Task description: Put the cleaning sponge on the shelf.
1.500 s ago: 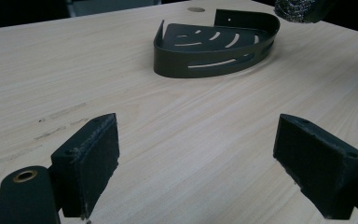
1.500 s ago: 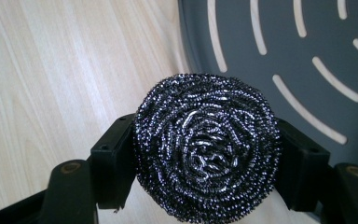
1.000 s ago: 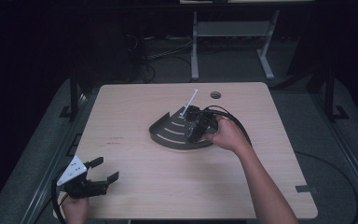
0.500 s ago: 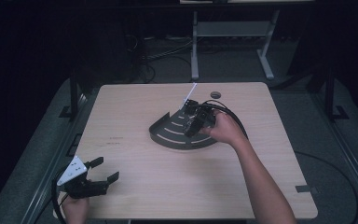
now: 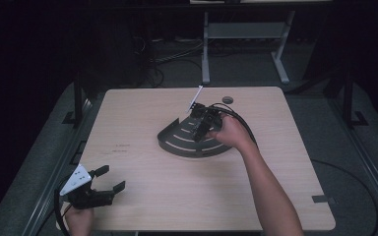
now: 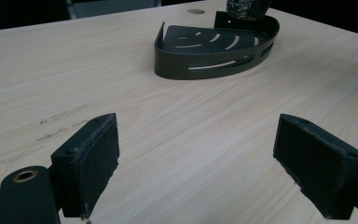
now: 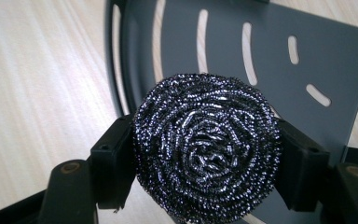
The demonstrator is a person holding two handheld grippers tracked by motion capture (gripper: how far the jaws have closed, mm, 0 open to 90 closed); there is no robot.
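Observation:
A dark quarter-round slotted tray [image 5: 177, 147] lies near the middle of the wooden table [image 5: 142, 113]. My right gripper [image 5: 200, 129] hovers over the tray's far right part, pointing down toward it. It is shut on a round steel-wool scourer [image 7: 207, 149], squeezed between both pads, with the tray's slotted floor [image 7: 307, 51] just below. My left gripper [image 5: 109, 179] rests at the table's front left corner, open, with only bare wood between its pads [image 6: 88, 163]. From there the tray [image 6: 205, 63] lies ahead and the scourer [image 6: 242, 7] hangs above the tray's far side.
A round grommet hole [image 5: 227, 100] sits near the table's far edge. The right gripper's black cable [image 5: 243, 125] loops over the table behind the hand. A metal stand [image 5: 246, 34] is on the floor beyond the table.
The right hand has carried the scourer slightly left and farther over the tray. The left gripper has stayed put.

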